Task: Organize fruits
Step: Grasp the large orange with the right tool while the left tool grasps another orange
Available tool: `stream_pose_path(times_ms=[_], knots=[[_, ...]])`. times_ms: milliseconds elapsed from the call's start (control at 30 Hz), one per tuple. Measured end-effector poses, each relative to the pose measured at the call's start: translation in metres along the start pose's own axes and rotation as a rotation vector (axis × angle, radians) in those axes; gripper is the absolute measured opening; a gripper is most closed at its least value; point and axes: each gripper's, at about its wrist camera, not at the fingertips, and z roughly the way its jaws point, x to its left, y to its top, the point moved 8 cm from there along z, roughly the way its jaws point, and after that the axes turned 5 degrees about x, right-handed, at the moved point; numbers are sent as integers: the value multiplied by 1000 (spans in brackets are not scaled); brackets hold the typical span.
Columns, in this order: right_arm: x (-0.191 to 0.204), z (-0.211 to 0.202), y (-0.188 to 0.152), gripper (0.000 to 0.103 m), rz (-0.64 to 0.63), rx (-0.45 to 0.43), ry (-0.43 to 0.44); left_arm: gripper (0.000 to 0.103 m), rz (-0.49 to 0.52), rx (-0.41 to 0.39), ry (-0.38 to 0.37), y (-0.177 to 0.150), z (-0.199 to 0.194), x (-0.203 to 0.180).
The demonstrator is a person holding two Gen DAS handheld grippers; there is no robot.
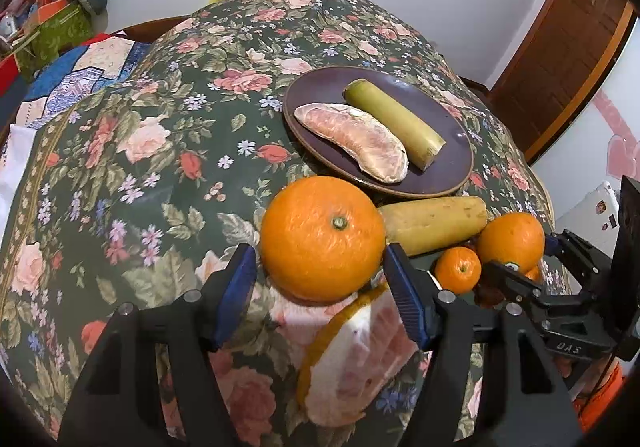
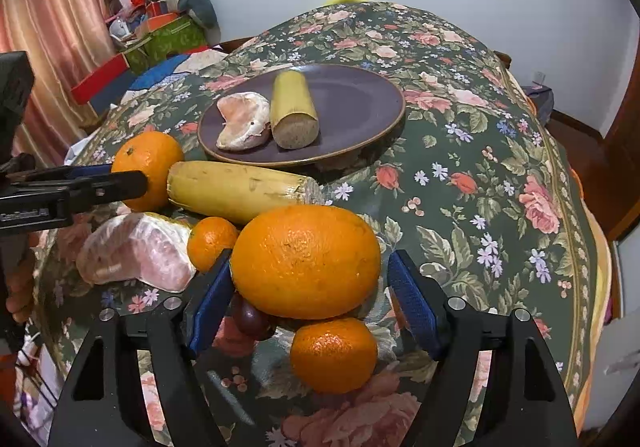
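Note:
A purple plate (image 1: pixel 448 163) (image 2: pixel 360 103) holds a peeled pomelo segment (image 1: pixel 352 141) (image 2: pixel 242 121) and a green sugarcane piece (image 1: pixel 394 123) (image 2: pixel 292 107). My left gripper (image 1: pixel 322 275) is open around a large orange (image 1: pixel 322 237), which also shows in the right wrist view (image 2: pixel 148 167). My right gripper (image 2: pixel 308 291) is open around another large orange (image 2: pixel 306 261) (image 1: pixel 510 237). A yellow sugarcane piece (image 1: pixel 434 223) (image 2: pixel 236 191) lies between them. A pomelo chunk (image 1: pixel 356 359) (image 2: pixel 136 251) and small mandarins (image 1: pixel 458 269) (image 2: pixel 334 355) lie close by.
A floral cloth (image 1: pixel 140 167) (image 2: pixel 480 167) covers the round table. A dark red fruit (image 2: pixel 250 319) sits under my right gripper's orange. Boxes and clutter (image 2: pixel 160 31) stand beyond the table's far left. A wooden door (image 1: pixel 560 47) is at the right.

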Motion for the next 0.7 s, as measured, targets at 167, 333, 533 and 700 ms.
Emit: stream_pose_path(times_ms=[167, 333, 533, 700], knots=[[3, -1, 1, 64, -8, 1, 15, 67, -1, -5, 4, 5, 7, -1], [1, -7, 5, 63, 9, -18, 24, 68, -8, -10, 1, 8, 10, 0], [-1, -23, 18, 63, 16, -64, 26, 67, -21, -9, 2, 8, 7, 1], [-5, -37, 30, 63, 14, -104, 13, 67, -22, -25, 7, 7, -4, 1]])
